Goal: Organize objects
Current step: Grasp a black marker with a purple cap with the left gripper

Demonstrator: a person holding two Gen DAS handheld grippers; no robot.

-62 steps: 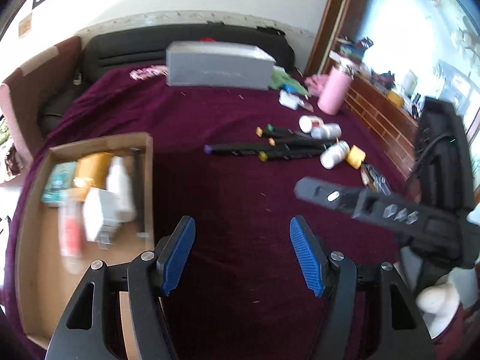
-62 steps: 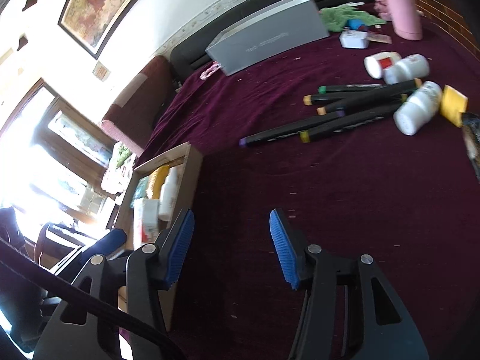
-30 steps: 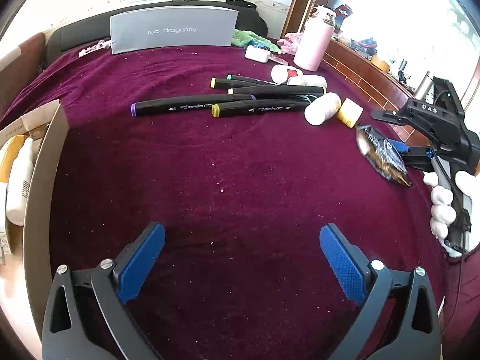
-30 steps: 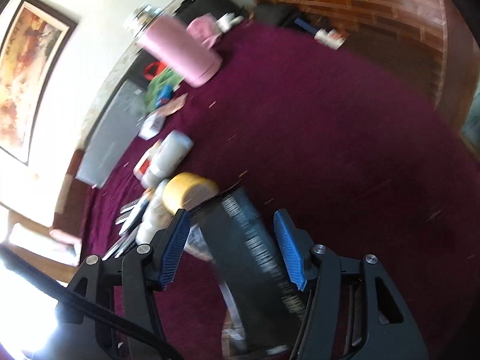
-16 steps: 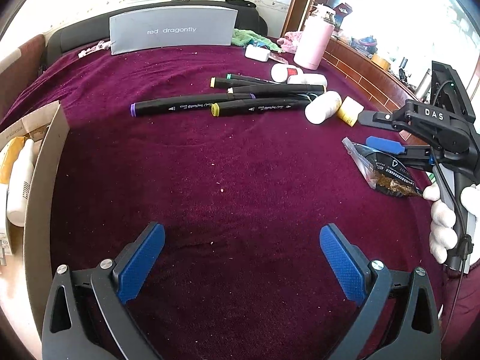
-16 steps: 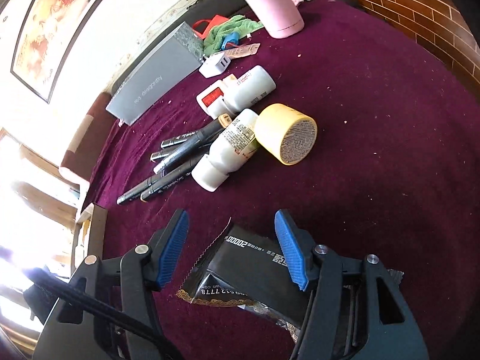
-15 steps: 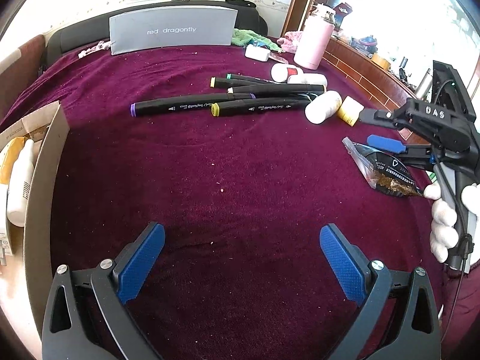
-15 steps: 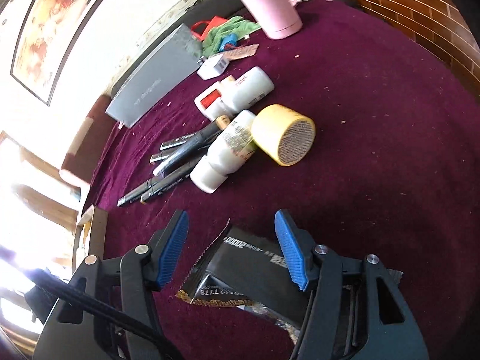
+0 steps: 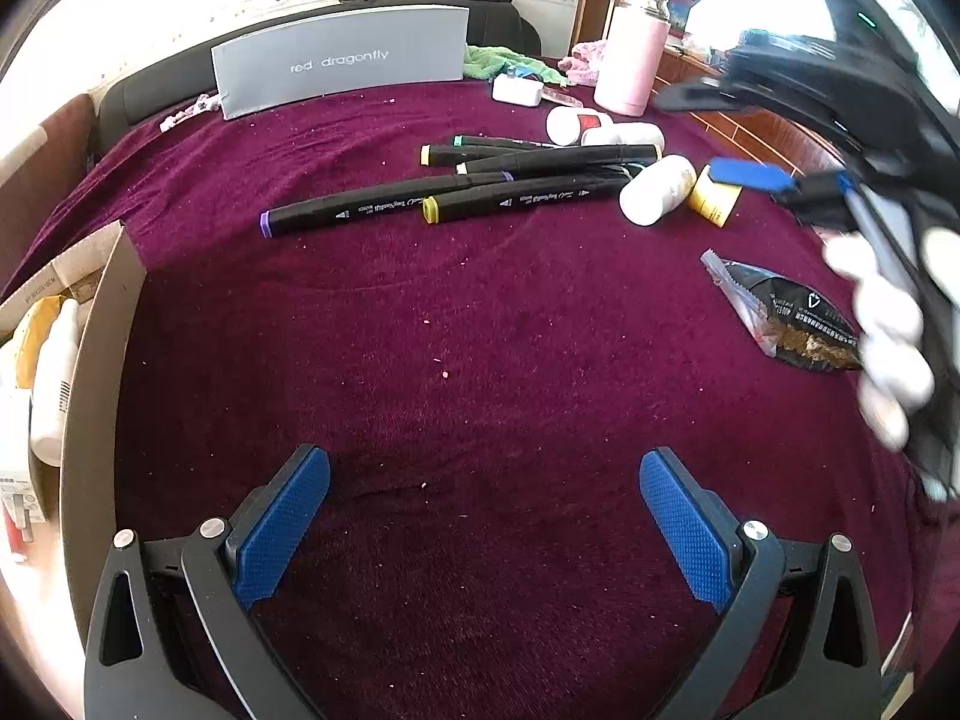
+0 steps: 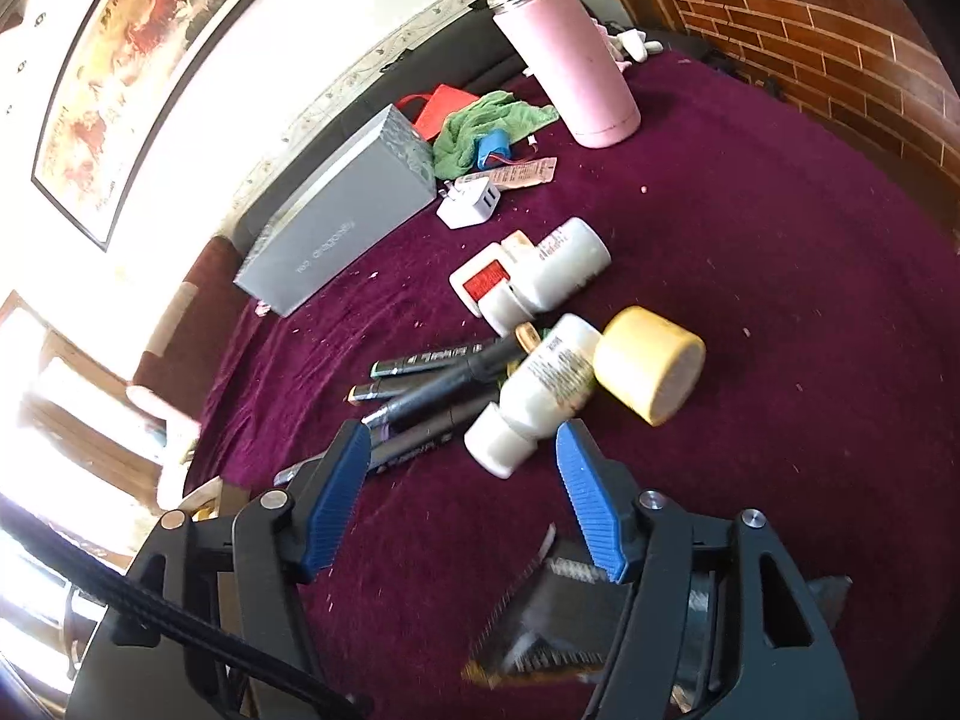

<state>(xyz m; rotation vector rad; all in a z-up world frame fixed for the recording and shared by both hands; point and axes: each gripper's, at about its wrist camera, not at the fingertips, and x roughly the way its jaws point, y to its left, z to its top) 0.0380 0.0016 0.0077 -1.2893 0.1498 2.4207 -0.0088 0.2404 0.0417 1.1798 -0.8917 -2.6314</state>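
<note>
On maroon cloth (image 9: 480, 330), items awaiting sorting: markers (image 9: 372, 210), white bottle (image 10: 534, 396), yellow roll (image 10: 651, 372), dark pouch (image 9: 798, 324), all loose and apart from the cardboard box (image 9: 102, 360) at the left edge.
Right gripper (image 10: 462, 480): jaws have just been opening, spread, nothing between them; pouch lies on the cloth just beneath and behind it.
Left gripper (image 9: 480, 528): jaws spread wide over bare cloth, empty.
Risks, as judged: bottle and roll lie on their sides and could roll off if nudged; markers overlap, so pinching one may drag its neighbours; the pouch is thin and slack and may slip from a pinch.
Legible writing: "red dragonfly" on grey box (image 9: 342, 63); marker and pouch print too small to read
</note>
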